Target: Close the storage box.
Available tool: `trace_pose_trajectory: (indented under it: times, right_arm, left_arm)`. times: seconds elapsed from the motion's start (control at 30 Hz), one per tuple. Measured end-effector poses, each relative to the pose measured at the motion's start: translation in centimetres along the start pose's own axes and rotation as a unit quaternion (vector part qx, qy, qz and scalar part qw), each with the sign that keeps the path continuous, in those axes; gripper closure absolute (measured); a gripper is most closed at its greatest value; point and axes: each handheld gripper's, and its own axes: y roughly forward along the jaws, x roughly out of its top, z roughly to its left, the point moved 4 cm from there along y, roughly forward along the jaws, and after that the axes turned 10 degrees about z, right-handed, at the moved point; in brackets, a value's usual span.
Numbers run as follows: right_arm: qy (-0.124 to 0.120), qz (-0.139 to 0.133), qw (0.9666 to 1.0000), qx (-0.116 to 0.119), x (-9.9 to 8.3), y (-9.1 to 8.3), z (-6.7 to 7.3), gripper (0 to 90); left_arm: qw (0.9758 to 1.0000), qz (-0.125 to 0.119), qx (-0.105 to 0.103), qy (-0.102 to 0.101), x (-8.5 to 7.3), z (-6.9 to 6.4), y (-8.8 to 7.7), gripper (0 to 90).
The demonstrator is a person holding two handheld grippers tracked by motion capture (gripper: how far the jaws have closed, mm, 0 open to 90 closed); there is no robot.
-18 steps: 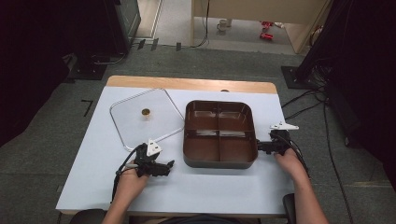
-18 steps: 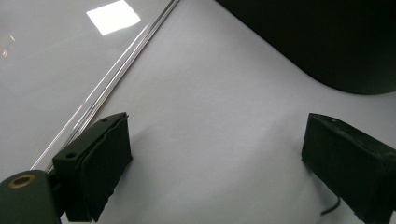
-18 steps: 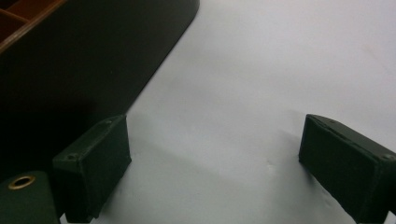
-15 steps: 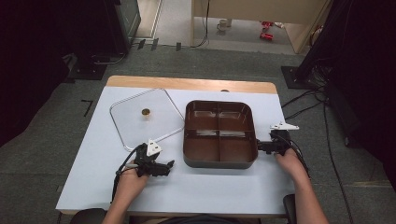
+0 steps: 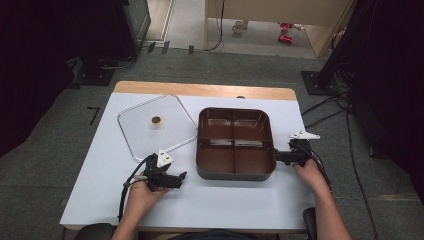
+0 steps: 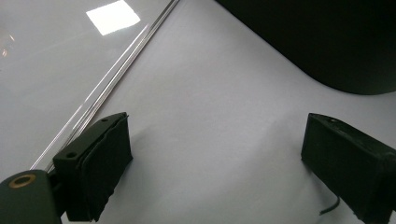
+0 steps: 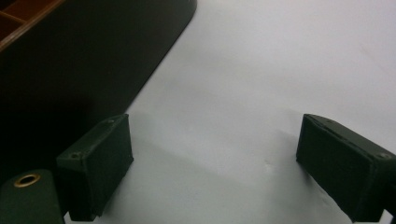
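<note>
A dark brown tray with four compartments sits at the middle right of the white table. A clear square lid with a small gold knob lies flat to its left. My left gripper rests low on the table just left of the tray's near corner, open, with bare table between its pads. The lid's edge runs past its left jaw. My right gripper lies beside the tray's right wall, open and holding nothing.
A wooden strip edges the table's far side. Cables trail over the grey floor to the right. Dark equipment stands beyond the far left corner.
</note>
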Motion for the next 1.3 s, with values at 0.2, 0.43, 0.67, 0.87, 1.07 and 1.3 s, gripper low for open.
trace_pose_trajectory:
  times: [0.2, 0.43, 0.67, 0.87, 1.07, 1.3]
  right_arm:
    - [0.000, 0.000, 1.0000, -0.001, 0.0, 0.0, 0.0, 10.1]
    - [0.000, 0.001, 1.0000, -0.001, 0.0, 0.0, 0.0, 10.0]
    - [0.000, 0.000, 1.0000, 0.000, 0.0, 0.0, 0.0, 10.0]
    - [0.001, 0.001, 1.0000, 0.001, 0.0, 0.0, 0.0, 10.0]
    - [0.001, 0.001, 1.0000, 0.001, 0.0, 0.0, 0.0, 10.0]
    - [0.001, 0.001, 1.0000, 0.001, 0.0, 0.0, 0.0, 9.9]
  left_arm:
    - [1.0000, 0.000, 0.000, 0.000, 0.0, 0.0, 0.0, 8.2]
    - [0.9999, 0.011, 0.004, -0.010, 0.2, -0.1, -0.1, 9.4]
    - [0.9997, 0.013, 0.012, -0.019, 0.3, 0.0, -0.3, 15.7]
    - [0.9993, 0.024, -0.012, -0.024, 0.6, 0.3, -0.7, 18.5]
    - [0.9987, 0.035, -0.027, -0.025, 0.6, 0.6, -0.9, 21.6]
    - [0.9965, 0.040, -0.060, -0.042, 1.1, 1.2, -1.5, 22.0]
